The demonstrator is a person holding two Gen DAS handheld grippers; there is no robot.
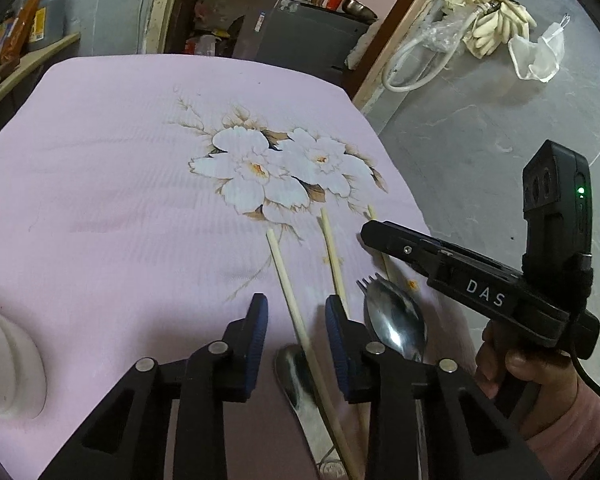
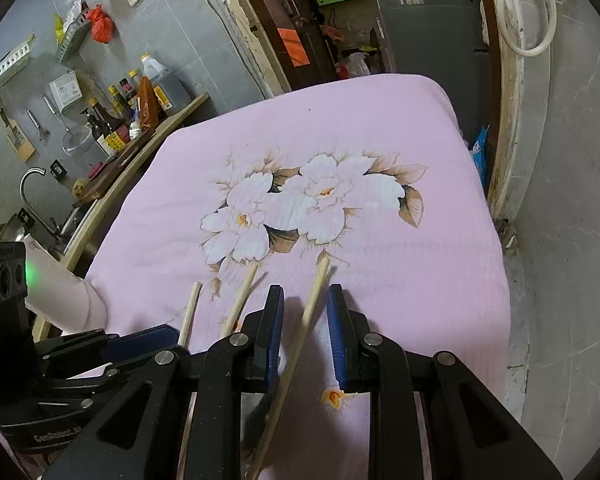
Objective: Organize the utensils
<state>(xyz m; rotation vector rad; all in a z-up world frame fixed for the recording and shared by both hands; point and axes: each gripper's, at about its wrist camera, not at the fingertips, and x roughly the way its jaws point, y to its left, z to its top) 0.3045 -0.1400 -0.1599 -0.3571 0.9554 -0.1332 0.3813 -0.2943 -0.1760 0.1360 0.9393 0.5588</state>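
Note:
Three wooden chopsticks lie on the pink flowered cloth [image 1: 120,184]. One chopstick [image 1: 288,280] runs between the blue pads of my left gripper [image 1: 296,304], which is open with a gap on each side. Under it lies a white spoon [image 1: 296,376]. Just right are a second chopstick [image 1: 332,252], a metal spoon [image 1: 396,320] and fork tines [image 1: 369,281]. My right gripper [image 2: 305,292] is open around the third chopstick [image 2: 316,292], its pads clear of it. It shows from the side as the right gripper [image 1: 380,238], and the left gripper [image 2: 168,336] sits at lower left.
A pale round container [image 1: 8,360] stands at the cloth's near left edge. The table's right edge [image 2: 496,264] drops to a grey tiled floor. A wooden shelf with bottles [image 2: 140,108] and a sink tap [image 2: 30,180] lie left. A doorway and grey cabinet [image 1: 312,36] are behind.

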